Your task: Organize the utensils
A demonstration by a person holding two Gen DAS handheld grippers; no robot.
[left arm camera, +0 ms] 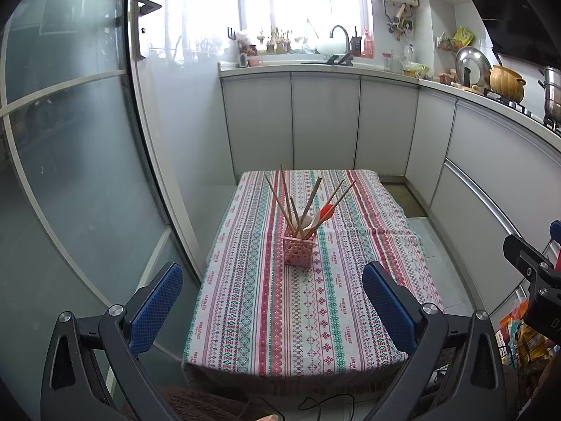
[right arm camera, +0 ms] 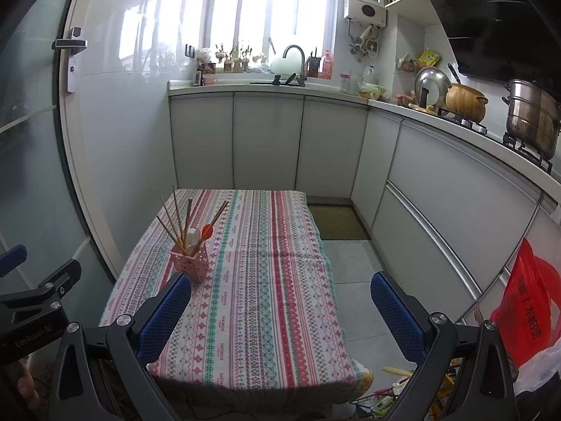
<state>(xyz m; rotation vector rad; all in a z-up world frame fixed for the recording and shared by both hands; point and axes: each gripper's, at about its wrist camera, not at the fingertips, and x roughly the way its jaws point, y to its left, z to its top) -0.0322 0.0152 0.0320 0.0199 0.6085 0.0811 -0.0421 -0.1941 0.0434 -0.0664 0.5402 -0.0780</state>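
A pink perforated utensil holder (left arm camera: 298, 249) stands on the patterned tablecloth (left arm camera: 266, 319) near the table's middle. It holds several wooden chopsticks (left arm camera: 288, 196), a white spoon (left arm camera: 310, 224) and an orange-red spoon (left arm camera: 326, 211). The holder also shows in the right wrist view (right arm camera: 191, 262), with chopsticks (right arm camera: 175, 219) fanned out. My left gripper (left arm camera: 273, 312) is open and empty, held above the near end of the table. My right gripper (right arm camera: 280, 312) is open and empty, to the right of the holder and nearer than it.
White kitchen cabinets (left arm camera: 326, 122) run behind and right of the table, with a sink faucet (left arm camera: 340, 33), pots (right arm camera: 464, 101) and a stove on the counter. A glass door (left arm camera: 70, 140) is on the left. A red plastic bag (right arm camera: 526, 301) hangs at right.
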